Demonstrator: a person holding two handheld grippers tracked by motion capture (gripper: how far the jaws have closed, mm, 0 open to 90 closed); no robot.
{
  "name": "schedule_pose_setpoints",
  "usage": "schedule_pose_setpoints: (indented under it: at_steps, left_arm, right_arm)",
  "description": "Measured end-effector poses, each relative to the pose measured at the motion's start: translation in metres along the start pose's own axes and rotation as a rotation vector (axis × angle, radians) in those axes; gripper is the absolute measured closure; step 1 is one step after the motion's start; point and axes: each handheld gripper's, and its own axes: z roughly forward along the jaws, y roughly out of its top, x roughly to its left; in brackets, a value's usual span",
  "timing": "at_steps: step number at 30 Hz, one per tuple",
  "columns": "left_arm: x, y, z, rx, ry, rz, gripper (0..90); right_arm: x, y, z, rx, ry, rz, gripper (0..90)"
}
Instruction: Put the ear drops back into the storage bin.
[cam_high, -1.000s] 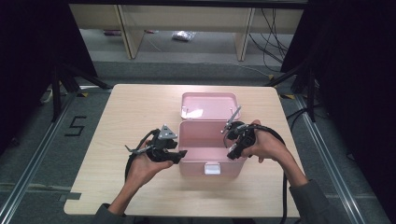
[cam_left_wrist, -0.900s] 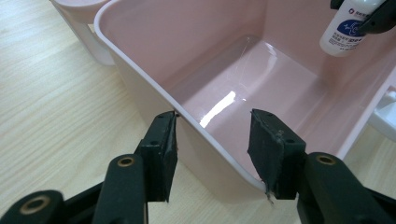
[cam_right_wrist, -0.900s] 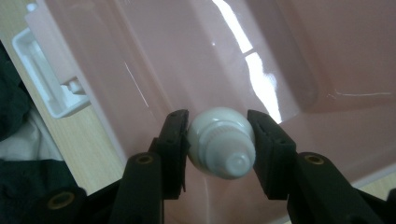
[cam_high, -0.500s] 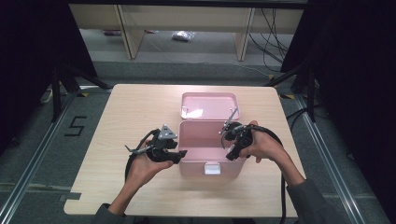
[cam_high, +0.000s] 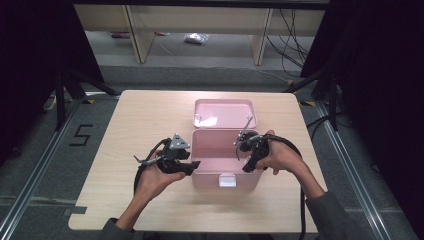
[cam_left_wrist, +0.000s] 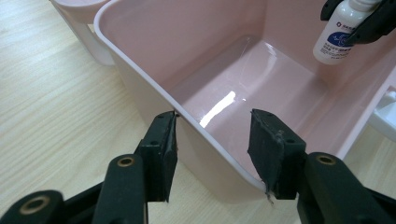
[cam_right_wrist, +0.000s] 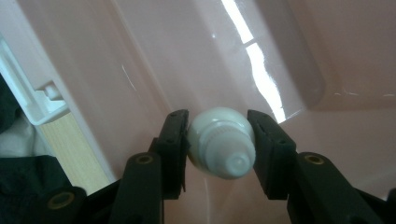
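Right gripper view: your right gripper (cam_right_wrist: 218, 140) is clamping the small white bottle (cam_right_wrist: 219, 142) over the open pink box (cam_high: 222, 150); lowering and releasing are remaining. Your left gripper (cam_left_wrist: 212, 140), jaws apart, is straddling the box's wall.

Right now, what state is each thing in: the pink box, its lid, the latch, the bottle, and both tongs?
Pink box: open, inside bare.
Lid: swung back, lying behind the box.
White latch: undone, on the front wall.
White bottle: upright, held above the box's inside.
Left tongs: straddling the box's side wall, one pad touching its outside.
Right tongs: shut on the bottle.
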Motion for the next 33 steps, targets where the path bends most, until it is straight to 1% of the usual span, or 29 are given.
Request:
schedule_pose_setpoints:
  at_steps: [3, 7, 8, 11, 12, 13, 14, 16, 19, 22, 25, 26, 28, 29, 31, 32, 33]
  left_arm:
    - [0.0000, 0.0000, 0.0000, 0.001, 0.000, 0.000, 51.5]
    - [0.0001, 0.0000, 0.0000, 0.000, -0.001, -0.001, 51.4]
    - [0.0000, 0.0000, 0.0000, 0.001, 0.000, -0.001, 51.5]
    - [0.0000, 0.0001, 0.0000, 0.000, 0.000, -0.001, 51.4]
    - [0.0000, 0.0001, 0.0000, 0.001, 0.000, -0.001, 51.4]
    - [0.0000, 0.0000, 0.0000, 0.001, 0.001, -0.001, 51.5]
    - [-0.0001, 0.0000, 0.0000, 0.000, 0.002, 0.000, 51.5]
    - [-0.0002, 0.0000, 0.0000, 0.000, 0.001, -0.001, 51.4]
    - [-0.0001, 0.0001, 0.0000, 0.000, 0.001, 0.000, 51.3]
    - [-0.0002, 0.0001, 0.0000, 0.000, 0.001, 0.001, 51.4]
    - [0.0000, 0.0001, 0.0002, 0.000, -0.002, 0.001, 51.3]
    - [-0.0001, 0.0001, 0.0002, 0.000, -0.002, 0.001, 51.4]
    - [-0.0003, 0.0001, 0.0001, 0.000, 0.002, 0.001, 51.3]
    - [0.0000, 0.0001, 0.0002, 0.000, -0.003, 0.001, 51.3]
    - [-0.0001, 0.0001, 0.0002, 0.000, -0.002, 0.001, 51.3]
    - [-0.0001, 0.0001, 0.0002, 0.000, -0.002, 0.001, 51.3]
    - [-0.0001, 0.0002, 0.0002, 0.000, -0.002, 0.001, 51.3]
  right_arm:
    - [0.0003, -0.0004, 0.0000, 0.003, 0.000, 0.006, 60.3]
    - [-0.0012, -0.0010, 0.0004, 0.005, 0.000, 0.003, 60.3]
    - [-0.0024, -0.0012, 0.0010, -0.002, 0.004, -0.008, 60.3]
    - [-0.0027, -0.0015, 0.0012, 0.000, 0.008, -0.002, 60.3]
    - [-0.0008, -0.0011, 0.0005, 0.015, 0.004, 0.026, 60.2]
    - [-0.0014, -0.0016, 0.0011, 0.013, 0.009, 0.019, 60.2]
    - [-0.0015, -0.0015, 0.0012, 0.017, 0.007, 0.030, 60.2]
    - [-0.0022, -0.0017, 0.0013, 0.019, 0.006, 0.022, 60.2]
    - [-0.0039, -0.0025, 0.0012, 0.012, 0.004, -0.003, 60.2]
    - [-0.0019, -0.0028, 0.0023, 0.030, -0.003, 0.022, 60.2]
    - [-0.0016, -0.0015, 0.0041, 0.035, -0.005, 0.011, 60.2]
    - [-0.0004, -0.0008, 0.0043, 0.041, -0.008, 0.032, 60.2]
    - [-0.0016, 0.0004, 0.0051, 0.041, -0.003, 0.019, 60.2]
    - [-0.0016, 0.0006, 0.0051, 0.041, -0.007, 0.018, 60.2]
    - [-0.0011, 0.0014, 0.0062, 0.047, -0.005, 0.030, 60.2]
    - [-0.0015, 0.0016, 0.0069, 0.048, -0.002, 0.022, 60.2]
    - [-0.0031, 0.0019, 0.0077, 0.040, -0.006, -0.006, 60.2]
